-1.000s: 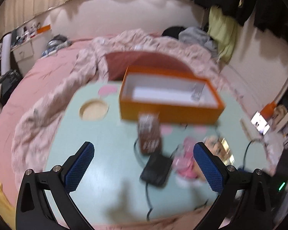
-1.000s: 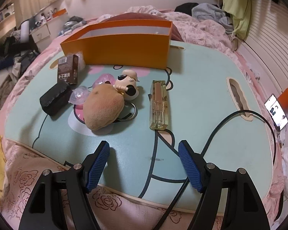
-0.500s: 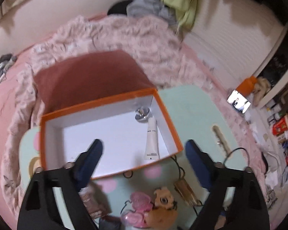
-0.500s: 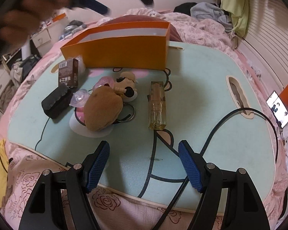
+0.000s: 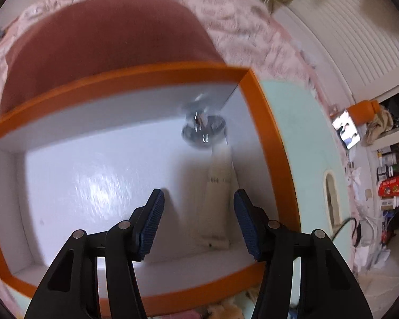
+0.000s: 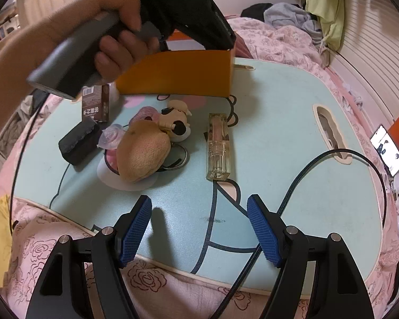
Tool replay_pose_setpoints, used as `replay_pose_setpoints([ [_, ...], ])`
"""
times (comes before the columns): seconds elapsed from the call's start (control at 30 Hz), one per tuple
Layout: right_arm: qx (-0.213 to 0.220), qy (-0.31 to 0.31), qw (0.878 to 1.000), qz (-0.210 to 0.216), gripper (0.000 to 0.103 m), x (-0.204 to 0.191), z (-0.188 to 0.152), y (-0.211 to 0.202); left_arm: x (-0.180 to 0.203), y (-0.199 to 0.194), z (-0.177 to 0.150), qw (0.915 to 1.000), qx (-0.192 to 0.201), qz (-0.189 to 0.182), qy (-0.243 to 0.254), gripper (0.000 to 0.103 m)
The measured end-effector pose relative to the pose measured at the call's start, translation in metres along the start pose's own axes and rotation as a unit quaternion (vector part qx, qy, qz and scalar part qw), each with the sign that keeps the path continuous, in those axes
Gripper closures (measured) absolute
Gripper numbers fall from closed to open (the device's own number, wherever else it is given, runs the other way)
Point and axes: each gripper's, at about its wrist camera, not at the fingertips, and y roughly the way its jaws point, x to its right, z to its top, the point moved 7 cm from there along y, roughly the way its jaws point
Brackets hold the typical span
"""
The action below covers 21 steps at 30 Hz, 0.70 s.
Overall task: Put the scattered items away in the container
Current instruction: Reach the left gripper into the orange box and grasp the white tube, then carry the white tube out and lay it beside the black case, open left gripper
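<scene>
Swung over the box (image 5: 263, 122), left claw (image 5: 196, 224) hangs apart and empty above a tube (image 5: 216, 194), probably just dropped; right claw (image 6: 199, 230) waits apart at the desk's (image 6: 279, 138) near edge.

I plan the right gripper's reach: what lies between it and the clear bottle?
In the right wrist view, only bare table lies between the open right gripper and the clear bottle.

One orange box (image 5: 268, 143), two items inside.

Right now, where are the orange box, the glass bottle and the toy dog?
orange box (image 5: 265, 133), left wrist view, right rim.
glass bottle (image 6: 218, 147), right wrist view, middle of body.
toy dog (image 6: 174, 118), right wrist view, its head.
</scene>
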Motion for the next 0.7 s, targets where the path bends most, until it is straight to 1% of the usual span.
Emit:
replay_pose_setpoints([
  [0.03, 0.0, 0.0, 1.0, 0.0, 0.029, 0.0, 0.0, -0.001, -0.001, 0.0, 0.0, 1.0, 0.004, 0.003, 0.004, 0.05],
  [0.07, 0.001, 0.0, 1.0, 0.0, 0.029, 0.0, 0.0, -0.001, -0.003, -0.001, 0.0, 0.9997, 0.007, 0.019, 0.009, 0.07],
  [0.1, 0.0, 0.0, 1.0, 0.0, 0.029, 0.0, 0.0, 0.0, -0.006, -0.001, 0.001, 0.9989, 0.009, 0.043, 0.017, 0.079],
  [0.13, 0.0, -0.001, 1.0, 0.0, 0.029, 0.0, 0.0, 0.0, -0.01, -0.001, 0.002, 0.9979, 0.01, 0.059, 0.024, 0.082],
  [0.17, 0.0, -0.001, 1.0, -0.001, 0.029, 0.0, 0.0, 0.0, -0.014, -0.002, 0.002, 0.9974, 0.011, 0.066, 0.026, 0.082],
  [0.27, 0.0, -0.001, 1.0, -0.001, 0.029, 0.0, 0.0, -0.001, -0.032, -0.009, 0.002, 0.9976, 0.018, 0.066, 0.007, 0.082],
  [0.33, 0.0, -0.001, 1.0, 0.0, 0.029, 0.0, 0.0, 0.0, -0.042, -0.016, 0.002, 0.9974, 0.03, 0.065, -0.002, 0.082],
  [0.37, 0.0, -0.001, 1.0, 0.0, 0.029, 0.0, 0.0, -0.001, -0.047, -0.022, 0.002, 0.9974, 0.04, 0.059, -0.009, 0.082],
  [0.43, 0.001, -0.001, 1.0, 0.0, 0.029, 0.0, 0.0, 0.0, -0.052, -0.042, 0.002, 0.9972, 0.062, 0.033, -0.026, 0.082],
  [0.5, 0.0, -0.001, 1.0, 0.0, 0.029, 0.0, -0.001, 0.0, -0.049, -0.066, 0.0, 0.9958, 0.086, 0.01, -0.029, 0.082],
  [0.63, 0.001, -0.001, 1.0, 0.0, 0.029, 0.0, 0.0, 0.0, -0.029, -0.114, -0.007, 0.9906, 0.134, -0.025, -0.013, 0.082],
  [0.7, 0.0, 0.0, 1.0, 0.0, 0.029, 0.001, 0.0, 0.0, -0.017, -0.134, -0.023, 0.9879, 0.153, -0.029, 0.003, 0.082],
])
